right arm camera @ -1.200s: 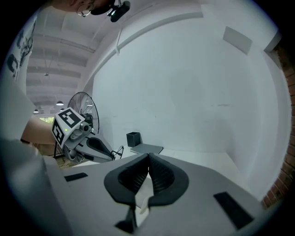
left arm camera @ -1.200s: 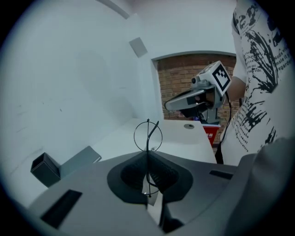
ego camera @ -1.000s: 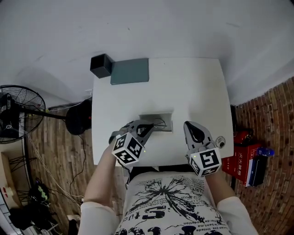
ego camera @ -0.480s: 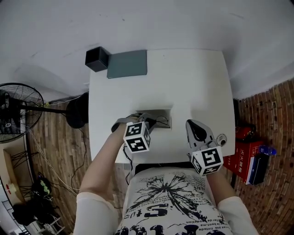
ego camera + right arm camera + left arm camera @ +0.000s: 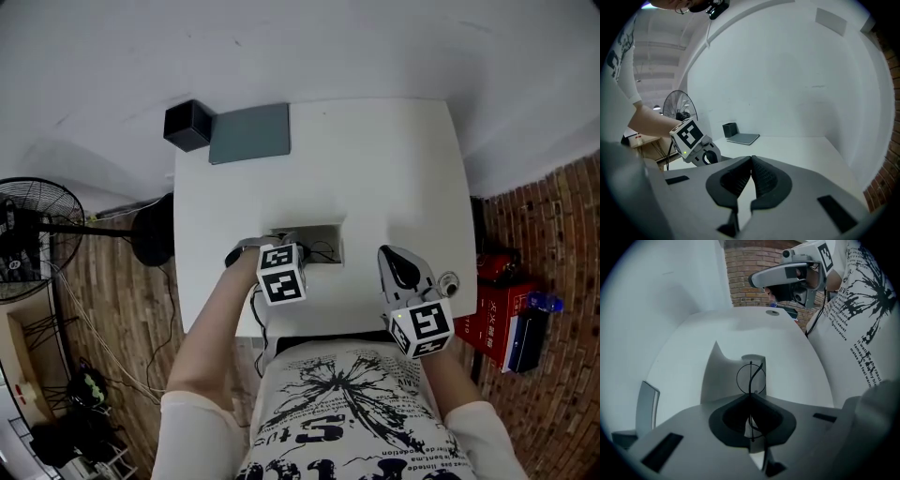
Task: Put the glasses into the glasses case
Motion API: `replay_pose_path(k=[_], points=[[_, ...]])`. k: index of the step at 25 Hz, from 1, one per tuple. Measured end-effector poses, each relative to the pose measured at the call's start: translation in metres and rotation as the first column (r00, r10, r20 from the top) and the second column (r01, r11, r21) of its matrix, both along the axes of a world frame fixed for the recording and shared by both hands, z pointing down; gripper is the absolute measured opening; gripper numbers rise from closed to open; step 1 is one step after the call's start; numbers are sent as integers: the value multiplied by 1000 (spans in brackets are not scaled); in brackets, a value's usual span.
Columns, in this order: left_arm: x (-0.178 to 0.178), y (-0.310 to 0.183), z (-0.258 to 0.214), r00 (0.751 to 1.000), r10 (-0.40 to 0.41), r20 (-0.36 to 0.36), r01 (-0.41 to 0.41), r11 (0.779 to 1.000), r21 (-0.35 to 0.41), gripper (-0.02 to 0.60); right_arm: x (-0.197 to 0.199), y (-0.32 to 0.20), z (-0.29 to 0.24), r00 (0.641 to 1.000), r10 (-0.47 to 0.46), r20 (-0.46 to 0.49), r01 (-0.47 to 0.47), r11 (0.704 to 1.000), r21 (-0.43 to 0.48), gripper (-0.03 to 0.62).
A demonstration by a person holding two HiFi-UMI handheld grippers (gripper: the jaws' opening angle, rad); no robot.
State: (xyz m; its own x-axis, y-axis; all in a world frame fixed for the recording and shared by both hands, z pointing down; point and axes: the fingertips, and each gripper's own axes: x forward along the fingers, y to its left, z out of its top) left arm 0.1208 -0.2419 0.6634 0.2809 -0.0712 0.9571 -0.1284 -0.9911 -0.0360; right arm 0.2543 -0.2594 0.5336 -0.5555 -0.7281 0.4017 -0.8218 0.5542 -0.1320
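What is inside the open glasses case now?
Only the glasses, held by the shut left gripper, show at its opening. The gripper covers the left end of the case.

Plain indoor room, home or small studio, can't tell which. White desk (image 5: 394, 169) against a white wall (image 5: 300, 47), wood-plank floor (image 5: 103, 300), brick wall (image 5: 562, 234) at right, pedestal fan (image 5: 33, 234), loose floor cables (image 5: 89, 342), red box (image 5: 492, 319).

The right gripper (image 5: 751, 159) has its jaws closed tip to tip, with nothing between them. Beyond lies a white table (image 5: 801, 150). At left, a forearm (image 5: 649, 123) carries the left gripper (image 5: 704, 154) above the table's near edge. A black box (image 5: 730, 129) and a grey pad (image 5: 743, 138) sit just beside each other at the far end. A fan (image 5: 677, 105) stands behind.
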Motion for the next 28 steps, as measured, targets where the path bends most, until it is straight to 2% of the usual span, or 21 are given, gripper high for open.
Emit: replay_pose_path(k=[4, 8, 15, 18, 23, 26, 28], points=[[0, 3, 6, 1000, 2, 8, -2, 1000, -26, 15, -1, -2, 3, 1000, 0, -13, 0, 1000, -6, 15], [-2, 0, 6, 1000, -6, 5, 6, 1000, -17, 31, -8, -2, 1, 999, -23, -35, 23, 1000, 10, 15], [-2, -11, -4, 998, -49, -40, 50, 999, 16, 165, -10, -4, 3, 998, -23, -56, 23, 1000, -3, 15], [-5, -11, -19, 996, -54, -72, 57, 997, 43, 179, -17, 0, 2, 997, -27, -69, 26, 1000, -7, 15], [-13, -16, -53, 985, -60, -163, 80, 990, 118, 177, -31, 1, -9, 996, -23, -85, 24, 1000, 14, 15], [-18, -17, -75, 963, -106, -246, 143, 981, 135, 161, -37, 0, -22, 996, -12, -88, 16, 999, 41, 15], [-23, -19, -91, 940, -152, -306, 204, 968, 148, 145, -41, 0, -32, 996, -3, -89, 8, 998, 56, 15]])
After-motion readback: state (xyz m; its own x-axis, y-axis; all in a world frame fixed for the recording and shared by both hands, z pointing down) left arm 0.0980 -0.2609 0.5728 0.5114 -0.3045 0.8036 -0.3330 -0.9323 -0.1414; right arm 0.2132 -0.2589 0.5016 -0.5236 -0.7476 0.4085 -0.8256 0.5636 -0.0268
